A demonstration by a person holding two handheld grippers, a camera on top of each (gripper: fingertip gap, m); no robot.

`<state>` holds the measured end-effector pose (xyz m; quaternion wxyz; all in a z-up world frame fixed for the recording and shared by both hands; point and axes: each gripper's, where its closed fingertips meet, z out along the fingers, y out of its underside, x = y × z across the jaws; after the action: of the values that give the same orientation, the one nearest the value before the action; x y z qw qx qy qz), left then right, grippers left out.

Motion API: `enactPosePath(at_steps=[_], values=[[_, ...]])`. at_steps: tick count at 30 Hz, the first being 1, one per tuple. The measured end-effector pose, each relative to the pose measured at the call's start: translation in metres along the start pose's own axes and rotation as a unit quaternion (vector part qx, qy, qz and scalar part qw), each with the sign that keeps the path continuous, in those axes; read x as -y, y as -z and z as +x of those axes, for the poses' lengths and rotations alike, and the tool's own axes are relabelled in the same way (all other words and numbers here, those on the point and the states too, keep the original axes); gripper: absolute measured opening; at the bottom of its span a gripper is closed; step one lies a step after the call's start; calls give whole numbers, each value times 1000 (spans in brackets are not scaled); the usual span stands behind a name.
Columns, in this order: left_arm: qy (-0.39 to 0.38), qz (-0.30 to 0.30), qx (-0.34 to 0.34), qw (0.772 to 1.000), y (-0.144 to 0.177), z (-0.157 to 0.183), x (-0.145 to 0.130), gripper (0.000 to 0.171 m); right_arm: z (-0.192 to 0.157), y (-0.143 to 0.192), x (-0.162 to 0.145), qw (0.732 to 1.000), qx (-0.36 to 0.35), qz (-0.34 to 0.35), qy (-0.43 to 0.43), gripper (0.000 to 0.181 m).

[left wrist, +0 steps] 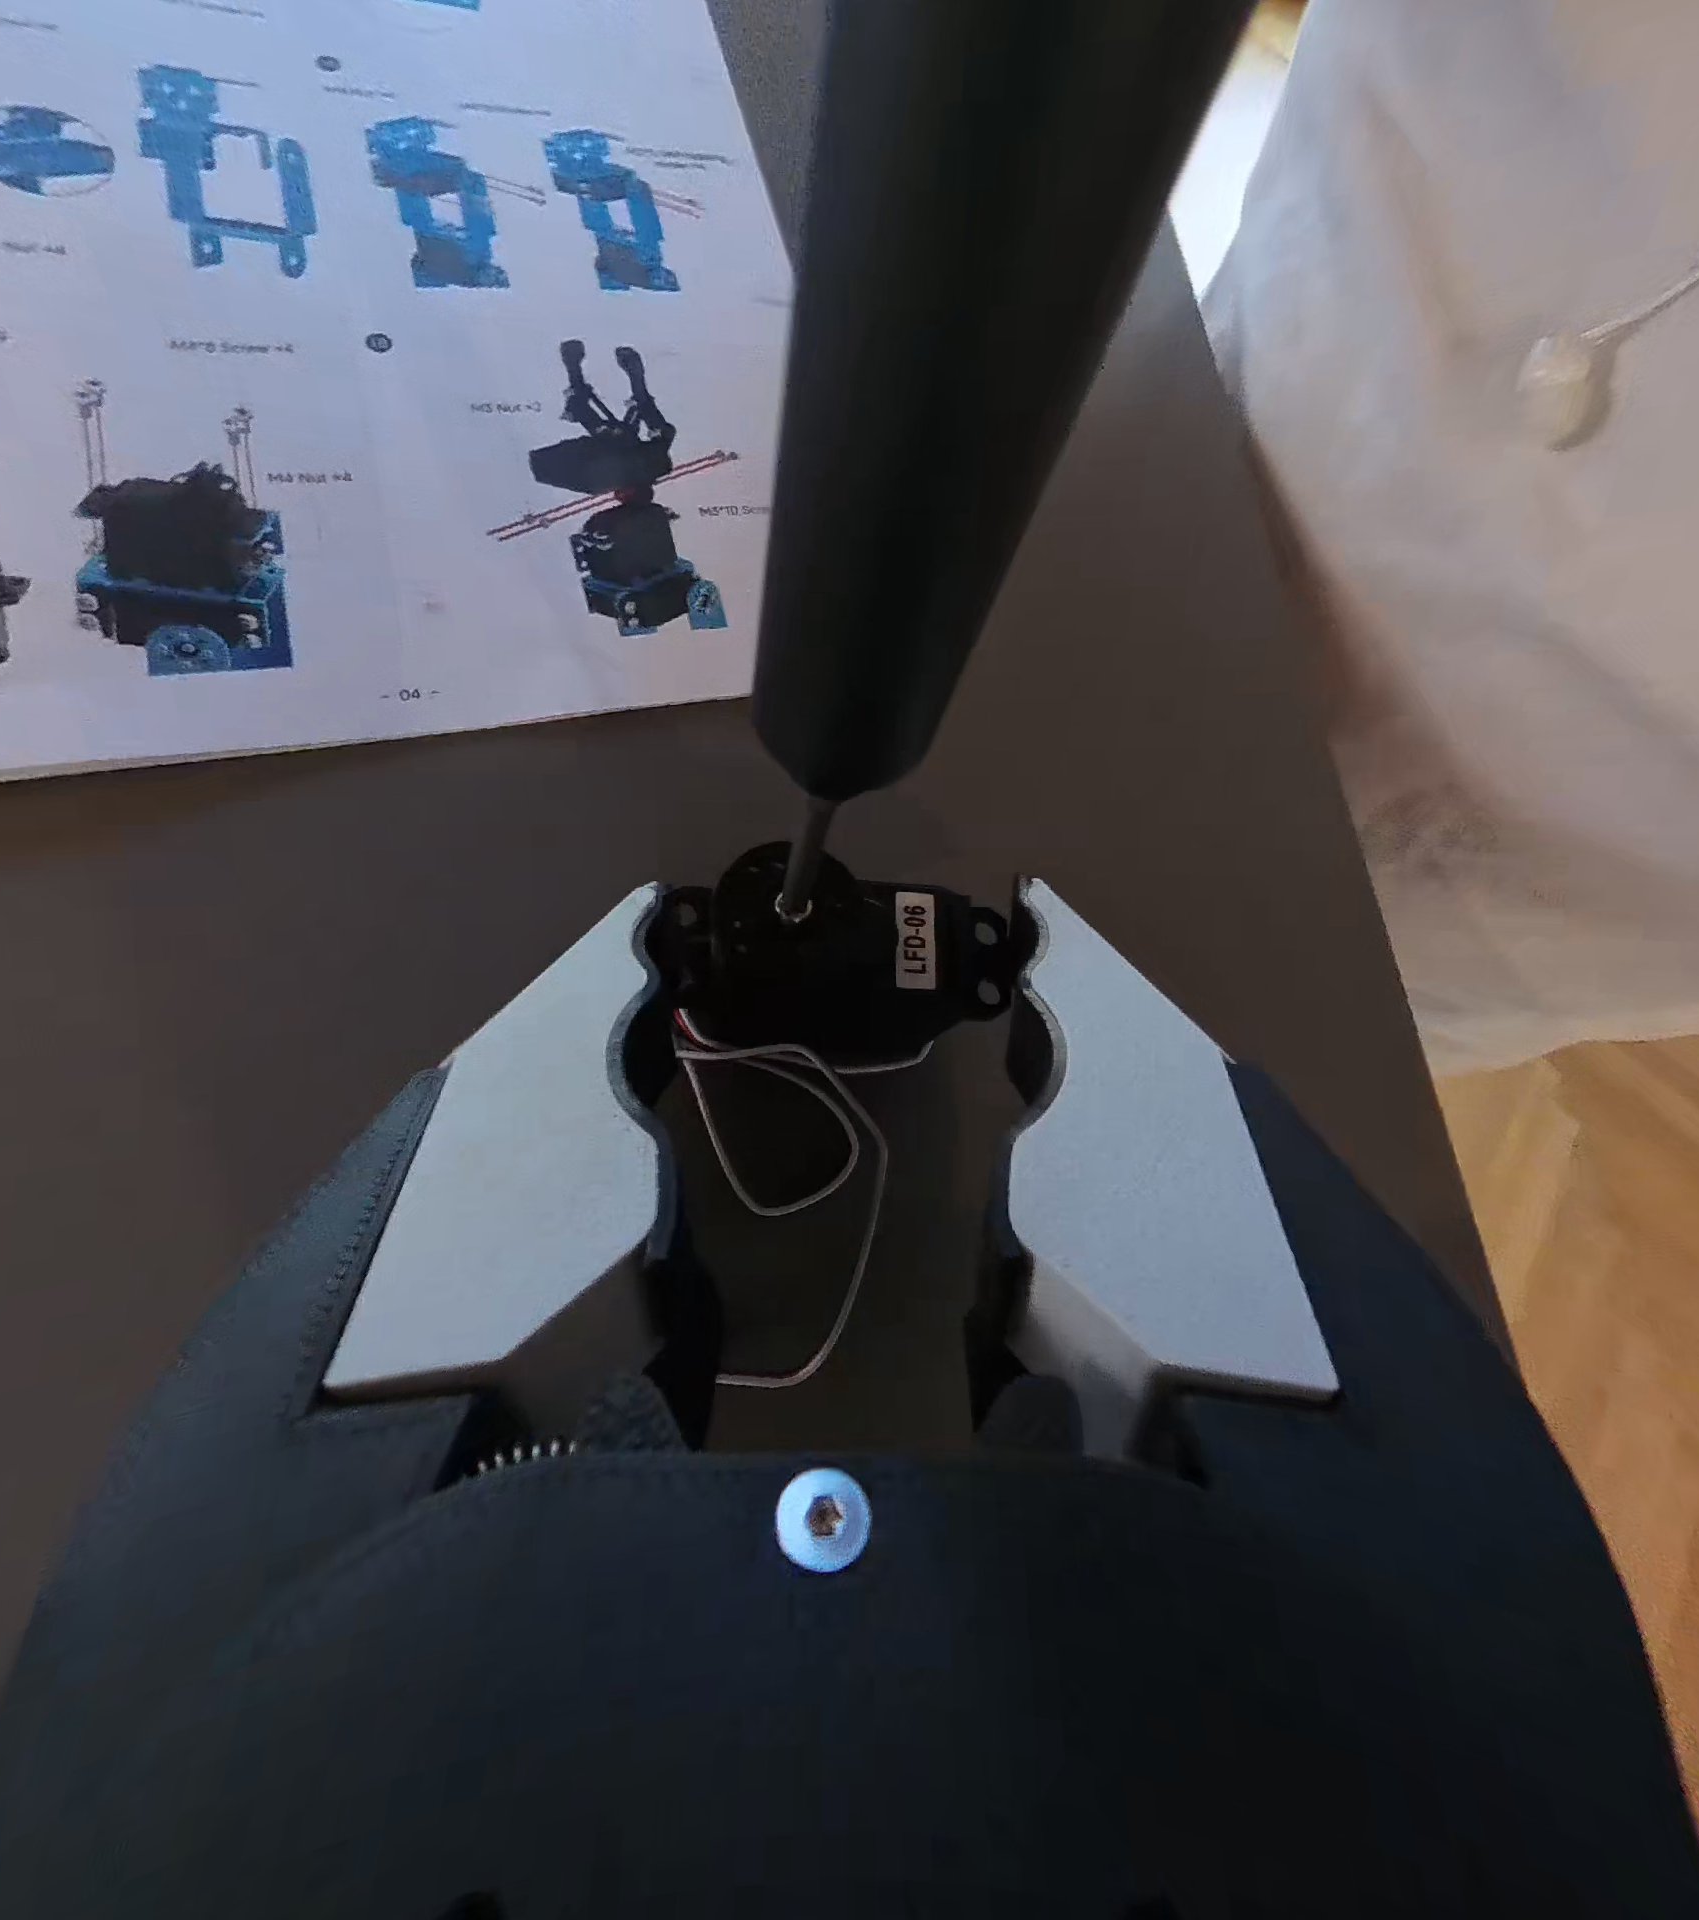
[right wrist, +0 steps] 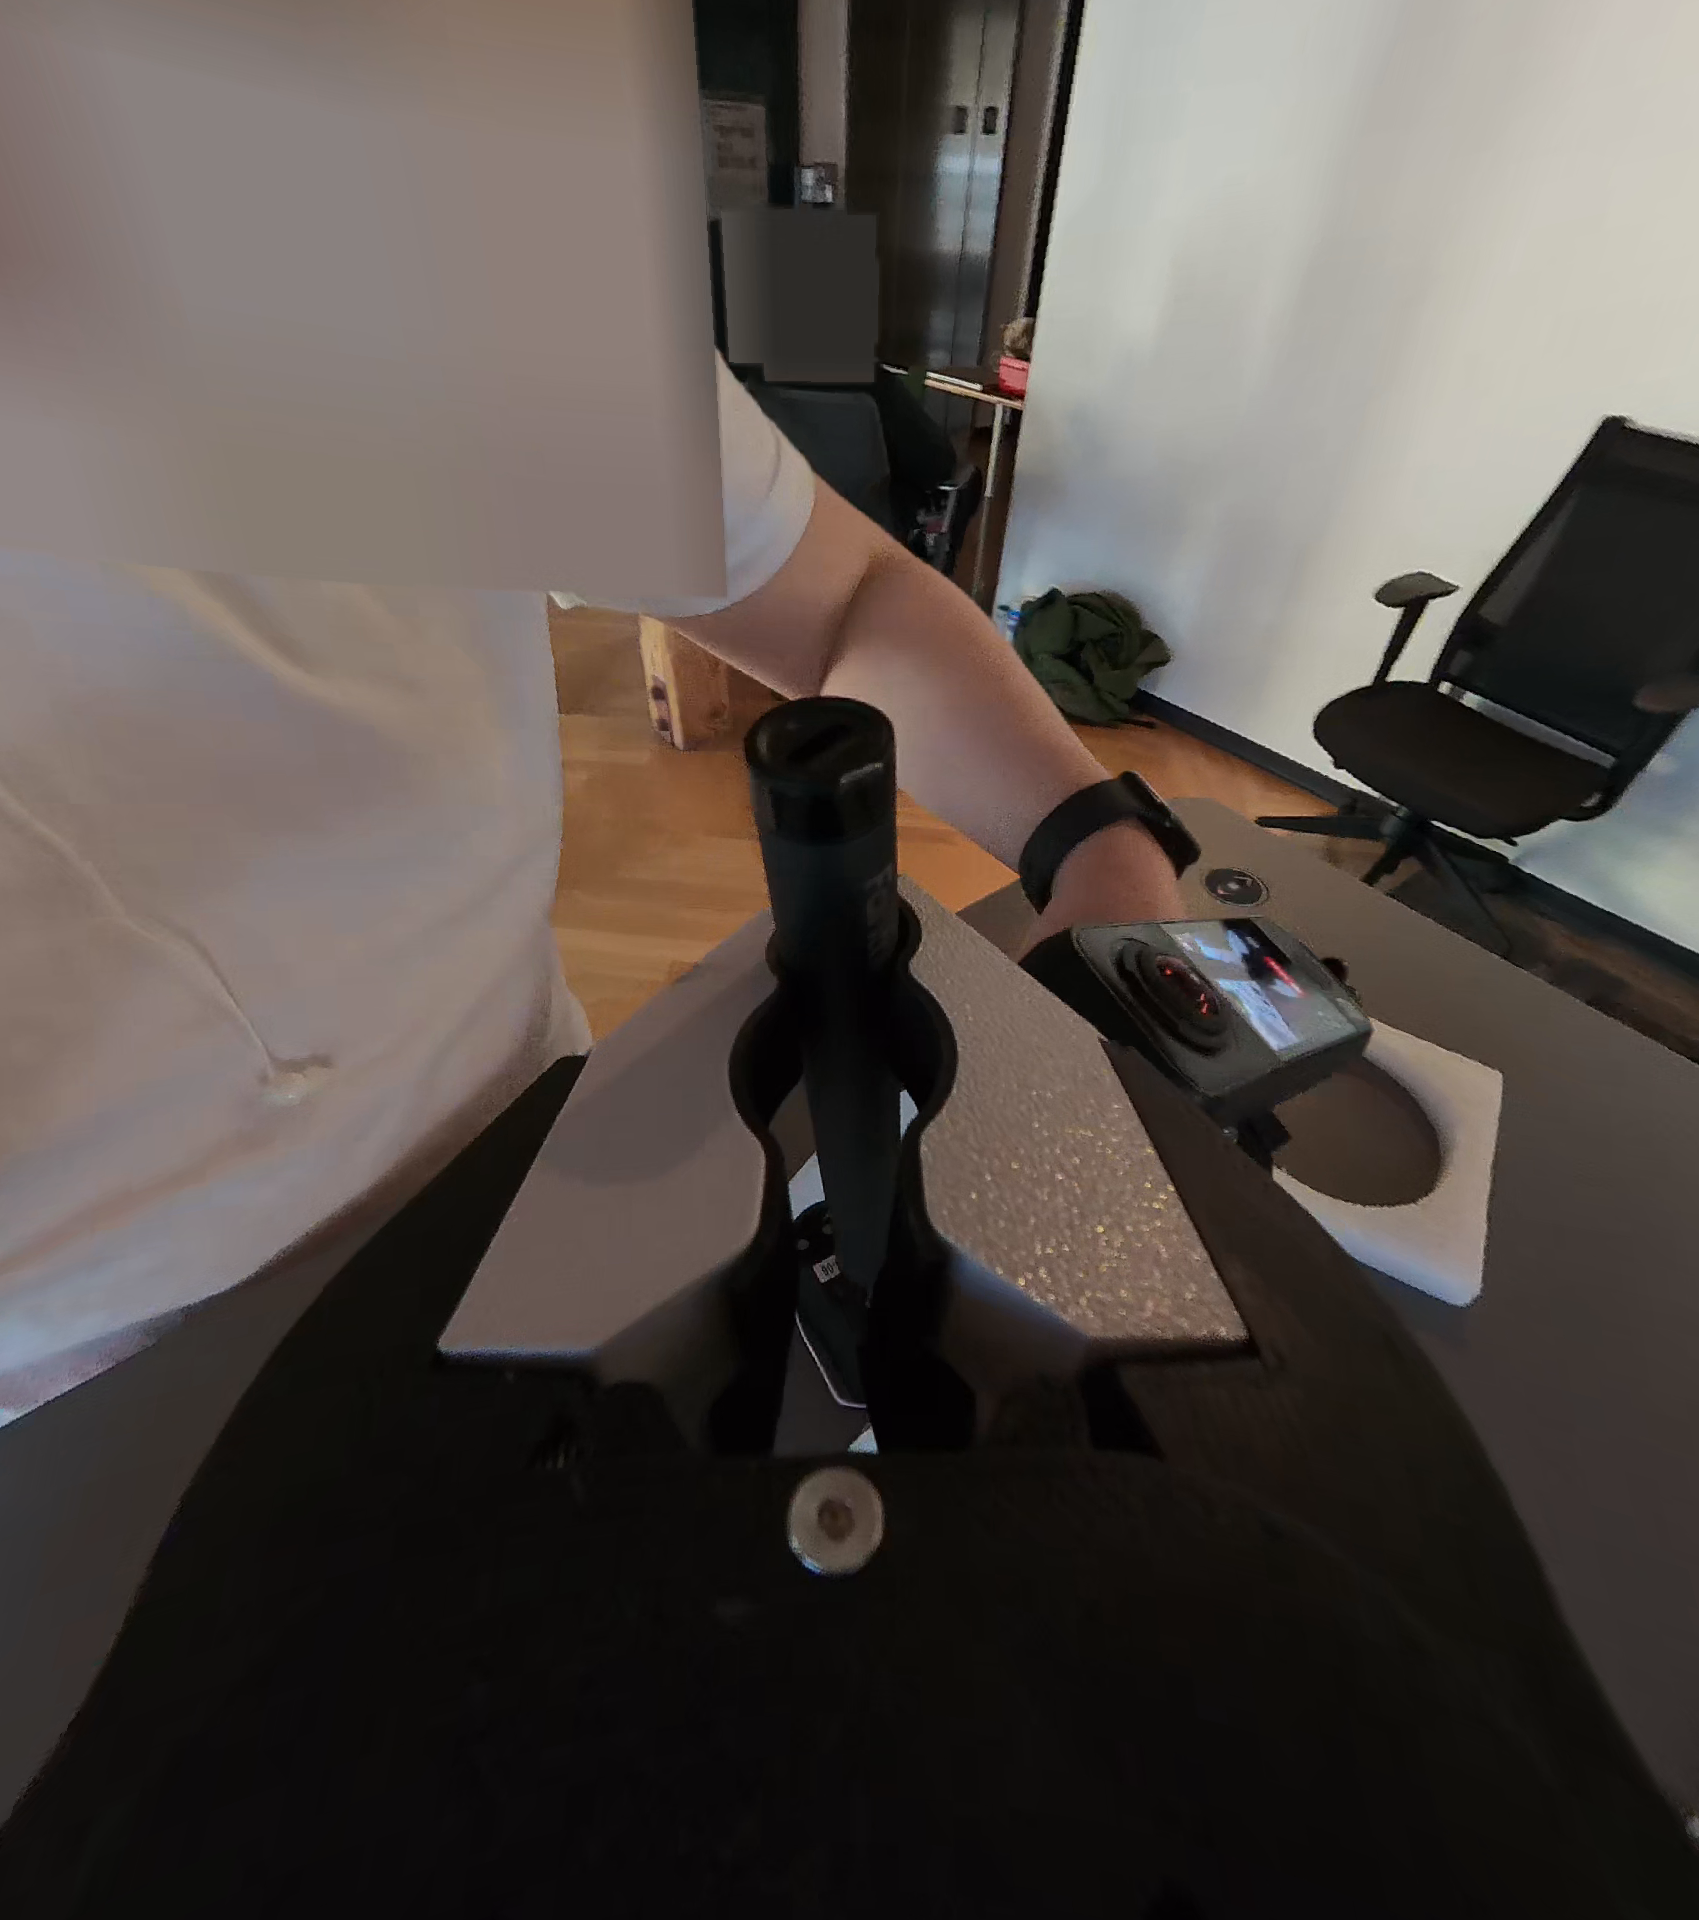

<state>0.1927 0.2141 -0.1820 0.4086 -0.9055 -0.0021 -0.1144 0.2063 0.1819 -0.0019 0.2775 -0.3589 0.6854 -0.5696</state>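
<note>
In the left wrist view my left gripper (left wrist: 840,935) is shut on a small black servo motor (left wrist: 855,987) and holds it by its two mounting ends just above the dark table (left wrist: 201,1039). The servo's thin wires (left wrist: 803,1143) loop back between the fingers. A black pen-shaped screwdriver (left wrist: 938,395) comes down from above, and its bit (left wrist: 803,862) sits on the screw in the round disc on top of the servo. In the right wrist view my right gripper (right wrist: 840,935) is shut on that screwdriver (right wrist: 829,883), held near upright. The servo (right wrist: 814,1247) shows dimly below, between the fingers.
A printed assembly sheet (left wrist: 305,364) lies on the table at the far left. A person in a white shirt (left wrist: 1551,520) stands at the table's edge. A white foam block with a round cut-out (right wrist: 1396,1226) lies beyond the left gripper's camera (right wrist: 1229,997). A black office chair (right wrist: 1551,707) stands on the wooden floor. My right fingertips sit around 20 centimeters from my left ones.
</note>
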Motion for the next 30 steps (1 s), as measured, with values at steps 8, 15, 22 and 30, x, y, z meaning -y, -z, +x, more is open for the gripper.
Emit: enactPosePath(at_steps=[8, 15, 22, 30], values=[[150, 67, 178, 970, 16, -19, 2, 98, 9, 2, -1, 998, -68, -7, -7, 9], [295, 133, 389, 863, 10, -23, 6, 65, 12, 3, -1, 997, -72, -4, -13, 9], [236, 63, 423, 872, 14, -25, -3, 31, 4, 4, -1, 999, -35, 1, -13, 9], [85, 42, 200, 975, 8, -6, -3, 21, -7, 1, 2, 998, 51, 21, 7, 7]])
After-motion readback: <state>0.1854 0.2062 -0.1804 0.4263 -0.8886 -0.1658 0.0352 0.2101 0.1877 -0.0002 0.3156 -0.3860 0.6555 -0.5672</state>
